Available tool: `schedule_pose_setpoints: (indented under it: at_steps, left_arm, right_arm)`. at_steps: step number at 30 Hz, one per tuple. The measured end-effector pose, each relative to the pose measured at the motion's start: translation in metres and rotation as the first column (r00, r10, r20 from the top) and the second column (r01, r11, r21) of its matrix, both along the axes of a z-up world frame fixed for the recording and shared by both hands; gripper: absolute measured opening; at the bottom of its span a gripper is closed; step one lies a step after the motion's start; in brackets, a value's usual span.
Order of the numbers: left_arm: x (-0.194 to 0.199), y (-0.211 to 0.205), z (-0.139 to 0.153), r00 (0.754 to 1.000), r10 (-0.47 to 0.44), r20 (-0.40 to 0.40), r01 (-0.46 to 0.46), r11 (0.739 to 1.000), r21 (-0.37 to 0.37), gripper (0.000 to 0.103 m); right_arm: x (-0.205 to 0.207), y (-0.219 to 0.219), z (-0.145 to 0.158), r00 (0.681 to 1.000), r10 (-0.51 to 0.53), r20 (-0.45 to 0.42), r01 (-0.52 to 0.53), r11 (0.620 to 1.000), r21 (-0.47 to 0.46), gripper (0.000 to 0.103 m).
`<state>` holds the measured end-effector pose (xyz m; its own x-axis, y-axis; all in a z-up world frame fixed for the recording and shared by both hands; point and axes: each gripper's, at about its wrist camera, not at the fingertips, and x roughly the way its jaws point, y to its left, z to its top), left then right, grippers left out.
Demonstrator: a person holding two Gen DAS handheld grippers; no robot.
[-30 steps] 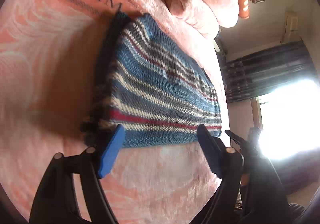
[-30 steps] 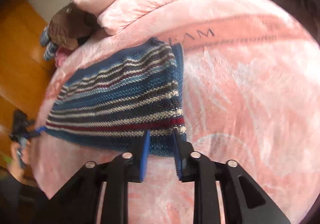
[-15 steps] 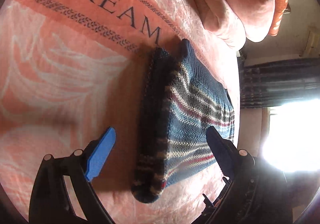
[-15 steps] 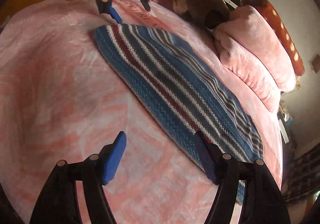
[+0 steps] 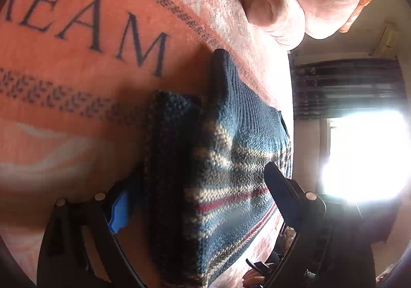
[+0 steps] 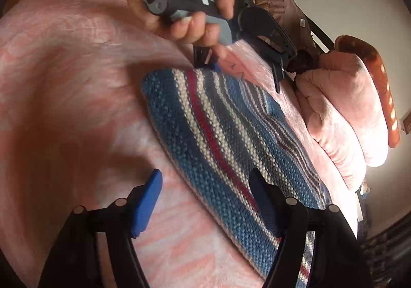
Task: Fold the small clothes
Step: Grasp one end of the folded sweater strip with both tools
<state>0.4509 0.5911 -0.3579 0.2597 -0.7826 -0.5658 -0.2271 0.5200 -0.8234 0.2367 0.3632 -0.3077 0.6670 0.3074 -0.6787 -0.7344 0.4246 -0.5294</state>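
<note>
Clearance: bare blanket (image 6: 64,108) left of the right gripper (image 6: 205,200).
Pillows (image 6: 341,113) crowd the knit's (image 6: 231,134) far side.

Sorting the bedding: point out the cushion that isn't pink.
The rust-orange bolster with pale spots, at the far edge; the pillows beside it are plain pink.

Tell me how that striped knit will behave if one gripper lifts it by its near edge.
Likely floppy: the striped knit lies soft and already folded on the blanket, so a lifted edge would sag and layers may slide apart. Its chunky weave should grip the blue pads well, hardly slippery.
</note>
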Motion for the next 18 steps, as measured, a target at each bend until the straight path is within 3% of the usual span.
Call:
schedule_pose_setpoints:
  at_steps: [3, 8, 15, 18]
  left_arm:
    - [0.008, -0.006, 0.000, 1.000, -0.018, 0.009, 0.018, 1.000, -0.004, 0.089]
    - [0.018, -0.007, -0.006, 1.000, -0.024, -0.016, 0.024, 1.000, 0.005, 0.063]
    - [0.023, -0.004, -0.011, 0.998, -0.019, -0.056, 0.021, 0.999, 0.028, 0.045]
    - [0.025, -0.005, -0.011, 0.997, -0.016, -0.072, 0.019, 0.999, 0.049, 0.035]
  right_arm:
    - [0.002, 0.017, -0.003, 1.000, 0.009, 0.019, -0.009, 1.000, 0.002, 0.070]
    - [0.004, 0.040, -0.005, 0.999, 0.002, 0.033, -0.003, 1.000, 0.020, 0.070]
    - [0.003, 0.069, -0.008, 0.998, -0.019, 0.066, 0.017, 0.999, 0.033, 0.068]
    - [0.010, 0.074, -0.007, 0.998, -0.036, 0.049, 0.034, 0.998, 0.046, 0.062]
